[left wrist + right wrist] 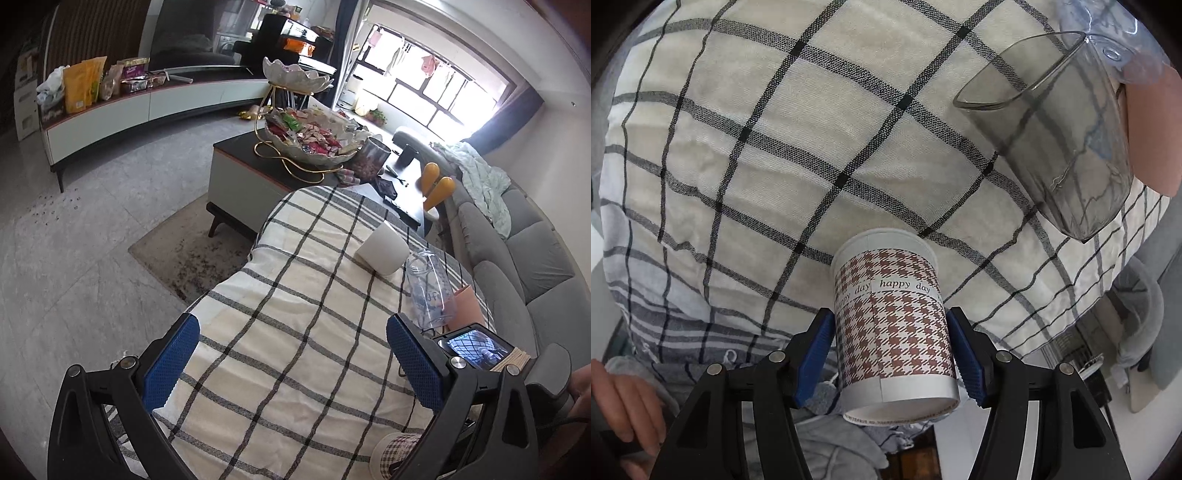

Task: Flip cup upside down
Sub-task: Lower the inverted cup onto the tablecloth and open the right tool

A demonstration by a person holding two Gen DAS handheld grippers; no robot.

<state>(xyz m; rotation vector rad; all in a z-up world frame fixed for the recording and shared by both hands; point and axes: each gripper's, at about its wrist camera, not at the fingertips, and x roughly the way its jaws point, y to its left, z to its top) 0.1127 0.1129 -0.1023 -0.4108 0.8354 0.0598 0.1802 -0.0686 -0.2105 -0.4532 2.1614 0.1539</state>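
The brown-and-white houndstooth paper cup (894,325) was pinched at its sides by the right tool (891,354), so it could be turned over above the checked-cloth surface (775,147), while the left tool (291,365) was held spread and empty.

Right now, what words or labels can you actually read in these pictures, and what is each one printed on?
"happy day": on the white band around the houndstooth paper cup, printed twice, held between the right gripper fingers.
Small print on that cup's rim: too small to read.
Blue lettering on the clear plastic bottle: too blurred to read.
Snack bags on the TV cabinet: unreadable.
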